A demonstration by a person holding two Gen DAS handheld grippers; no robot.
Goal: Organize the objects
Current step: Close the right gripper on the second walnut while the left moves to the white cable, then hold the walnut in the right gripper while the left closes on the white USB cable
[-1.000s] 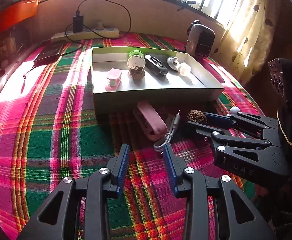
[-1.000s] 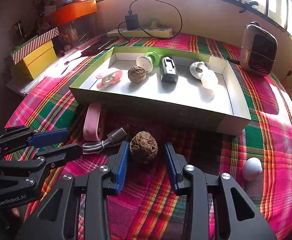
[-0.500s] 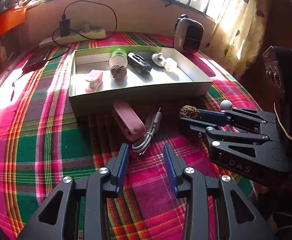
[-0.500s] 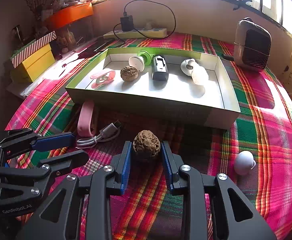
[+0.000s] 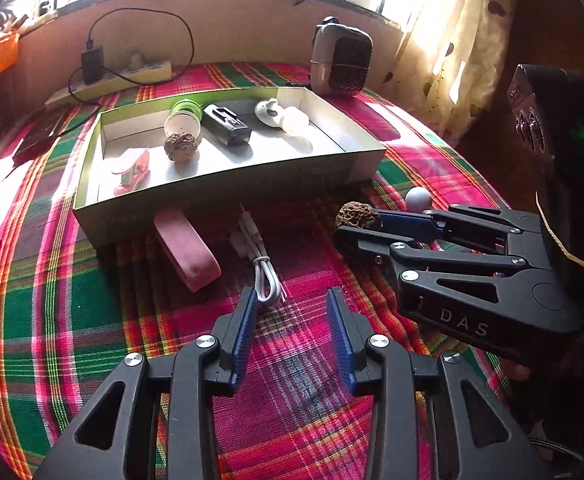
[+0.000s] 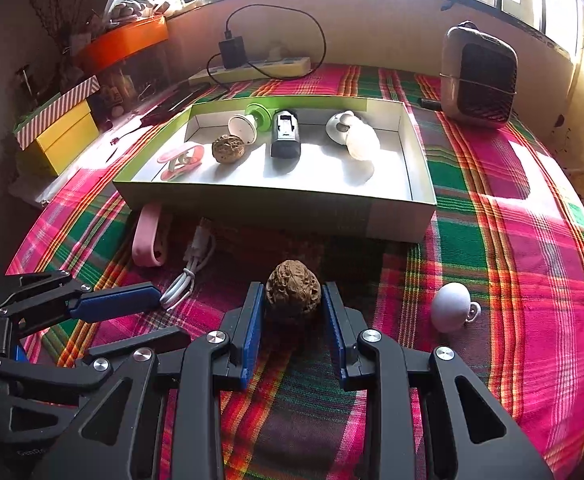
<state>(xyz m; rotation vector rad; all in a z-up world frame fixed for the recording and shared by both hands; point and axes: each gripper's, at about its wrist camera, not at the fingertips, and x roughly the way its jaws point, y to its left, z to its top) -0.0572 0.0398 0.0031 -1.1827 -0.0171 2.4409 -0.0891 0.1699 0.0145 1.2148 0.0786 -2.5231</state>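
Observation:
A brown walnut (image 6: 292,288) sits between the pads of my right gripper (image 6: 292,300), which is shut on it just above the plaid cloth; it also shows in the left wrist view (image 5: 356,216). My left gripper (image 5: 292,312) is open and empty, low over the cloth, just behind a coiled white cable (image 5: 260,268). A pink case (image 5: 185,249) lies against the front wall of the green-rimmed box (image 6: 275,208). The box holds a second walnut (image 6: 227,148), a pink clip, a black device and white items. A small white egg-shaped piece (image 6: 450,307) lies right of my right gripper.
A grey fan heater (image 6: 480,76) stands at the back right. A power strip (image 6: 251,70) with a black charger lies by the back wall. Yellow and striped boxes (image 6: 61,126) and an orange tray are at the far left. A curtain hangs on the right.
My right gripper has closed on the walnut and lifted it slightly. My left gripper has drawn back a little from the cable and turned; it stays open.

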